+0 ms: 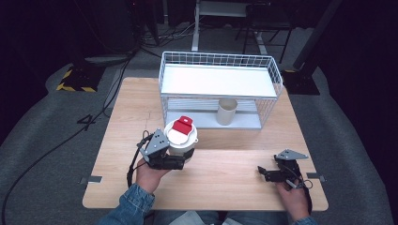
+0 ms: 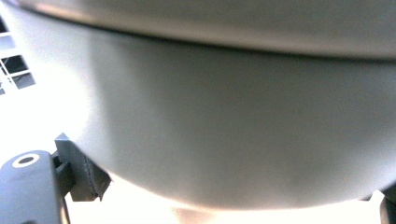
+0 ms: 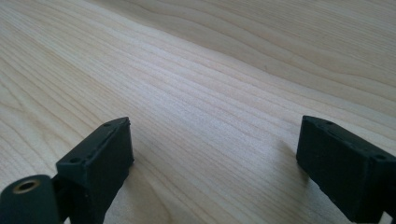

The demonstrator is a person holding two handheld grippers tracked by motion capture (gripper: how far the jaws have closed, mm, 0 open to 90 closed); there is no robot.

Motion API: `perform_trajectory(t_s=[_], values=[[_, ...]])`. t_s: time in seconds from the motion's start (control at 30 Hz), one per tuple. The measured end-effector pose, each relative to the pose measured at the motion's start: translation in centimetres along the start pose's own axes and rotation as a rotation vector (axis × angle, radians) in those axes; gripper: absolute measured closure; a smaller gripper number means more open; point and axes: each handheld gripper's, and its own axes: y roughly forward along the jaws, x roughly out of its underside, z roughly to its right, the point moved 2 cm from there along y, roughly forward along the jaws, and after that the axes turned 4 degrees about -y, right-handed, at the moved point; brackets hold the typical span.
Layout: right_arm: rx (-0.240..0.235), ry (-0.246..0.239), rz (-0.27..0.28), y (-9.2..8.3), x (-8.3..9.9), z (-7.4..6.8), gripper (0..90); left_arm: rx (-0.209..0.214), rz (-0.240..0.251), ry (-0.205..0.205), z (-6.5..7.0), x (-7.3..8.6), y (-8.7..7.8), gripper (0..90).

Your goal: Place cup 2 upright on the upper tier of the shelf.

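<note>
A white cup [image 1: 181, 140] with a white lid and a red tab [image 1: 183, 125] sits in my left gripper [image 1: 187, 158], near the table's middle left. The jaws are shut on the cup's lower body. In the left gripper view the cup's grey-white wall [image 2: 224, 121] is very close, and the left pad [image 2: 86, 175] presses against it. My right gripper [image 1: 261, 171] rests low over the table at the front right, pointing left. Its jaws [image 3: 215, 149] stand open over bare wood with nothing between them.
A white wire basket rack [image 1: 220, 89] with a white shelf stands at the back of the wooden table [image 1: 225, 187]. A beige paper cup [image 1: 226, 111] stands upright in its lower level. Dark floor and cables surround the table.
</note>
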Motion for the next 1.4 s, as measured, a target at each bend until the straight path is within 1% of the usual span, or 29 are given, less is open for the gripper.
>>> perform_trajectory(t_s=[0.17, 0.23, 0.3, 0.33, 0.37, 0.4, 0.53, 0.57, 0.6, 0.63, 0.77, 0.8, 0.83, 0.9, 0.97, 1.0, 1.07, 1.13, 1.17, 1.27, 1.3, 1.33, 1.37, 1.4], values=[[0.0, 0.0, 0.0, 0.0, 0.0, 0.0, 11.1, 0.004, 0.004, 0.009, -0.1, -0.8, -0.1, 12.5], [0.0, 0.0, 0.0, 0.0, 0.0, 0.0, 11.1, 0.009, 0.013, 0.008, -0.1, -1.4, -0.2, 12.6], [0.0, 0.0, 0.0, 0.0, 0.0, 0.0, 11.1, 0.009, 0.014, 0.019, -0.2, -1.8, -0.3, 12.5], [0.0, 0.0, 0.0, 0.0, 0.0, 0.0, 11.1, 0.009, 0.014, 0.019, -0.2, -1.8, -0.3, 12.5], [0.0, 0.0, 0.0, 0.0, 0.0, 0.0, 11.1, 0.02, 0.021, 0.006, -0.2, -2.2, -0.4, 12.6], [0.0, 0.0, 0.0, 0.0, 0.0, 0.0, 11.1, 0.027, 0.022, 0.006, -0.3, -2.4, -0.4, 12.6], [0.0, 0.0, 0.0, 0.0, 0.0, 0.0, 11.1, 0.032, 0.023, 0.002, -0.4, -2.9, -0.5, 12.5], [0.0, 0.0, 0.0, 0.0, 0.0, 0.0, 11.1, 0.034, 0.02, 0.009, -0.5, -3.3, -0.4, 12.6], [0.0, 0.0, 0.0, 0.0, 0.0, 0.0, 11.1, 0.034, 0.02, 0.009, -0.5, -3.3, -0.4, 12.6], [0.0, 0.0, 0.0, 0.0, 0.0, 0.0, 11.1, 0.036, 0.02, 0.007, -0.5, -3.5, -0.3, 12.6], [0.0, -0.001, 0.0, 0.0, 0.0, 0.0, 11.1, 0.042, 0.014, 0.029, -0.7, -4.4, -0.1, 12.6], [0.0, -0.001, 0.0, 0.0, 0.0, 0.0, 11.1, 0.042, 0.014, 0.029, -0.7, -4.4, -0.1, 12.6], [0.0, 0.0, 0.0, 0.0, 0.0, 0.0, 11.1, 0.048, 0.015, 0.026, -0.8, -4.8, 0.0, 12.6], [0.0, 0.0, 0.0, 0.0, 0.0, 0.0, 11.1, 0.053, 0.018, 0.026, -0.8, -5.0, 0.1, 12.6], [0.0, 0.0, 0.0, 0.0, 0.0, 0.0, 11.1, 0.049, 0.02, 0.033, -0.9, -5.5, 0.2, 12.6], [0.0, 0.0, 0.0, 0.0, 0.0, 0.0, 11.1, 0.052, 0.024, 0.025, -0.9, -5.7, 0.3, 12.6], [0.0, 0.0, 0.0, 0.0, 0.0, 0.0, 11.1, 0.049, 0.039, 0.029, -1.1, -6.3, 0.6, 12.6], [0.0, 0.0, 0.0, 0.0, 0.0, 0.0, 11.1, 0.047, 0.041, 0.024, -1.2, -6.7, 0.8, 12.6], [0.0, 0.0, 0.0, 0.0, 0.0, 0.0, 11.1, 0.047, 0.041, 0.024, -1.2, -6.7, 0.8, 12.6], [0.0, 0.0, 0.0, 0.0, 0.0, 0.0, 11.1, 0.04, 0.037, 0.033, -1.5, -7.6, 1.2, 12.6], [0.0, 0.0, 0.0, 0.0, 0.0, 0.0, 11.1, 0.042, 0.034, 0.033, -1.6, -8.0, 1.4, 12.6], [0.0, 0.0, 0.0, 0.0, 0.0, 0.0, 11.1, 0.042, 0.034, 0.033, -1.6, -8.0, 1.4, 12.6], [0.0, 0.0, 0.0, 0.0, 0.0, 0.0, 11.1, 0.041, 0.031, 0.03, -1.8, -8.5, 1.7, 12.6], [0.0, 0.0, 0.0, 0.0, 0.0, 0.0, 11.1, 0.041, 0.031, 0.03, -1.8, -8.5, 1.7, 12.6]])
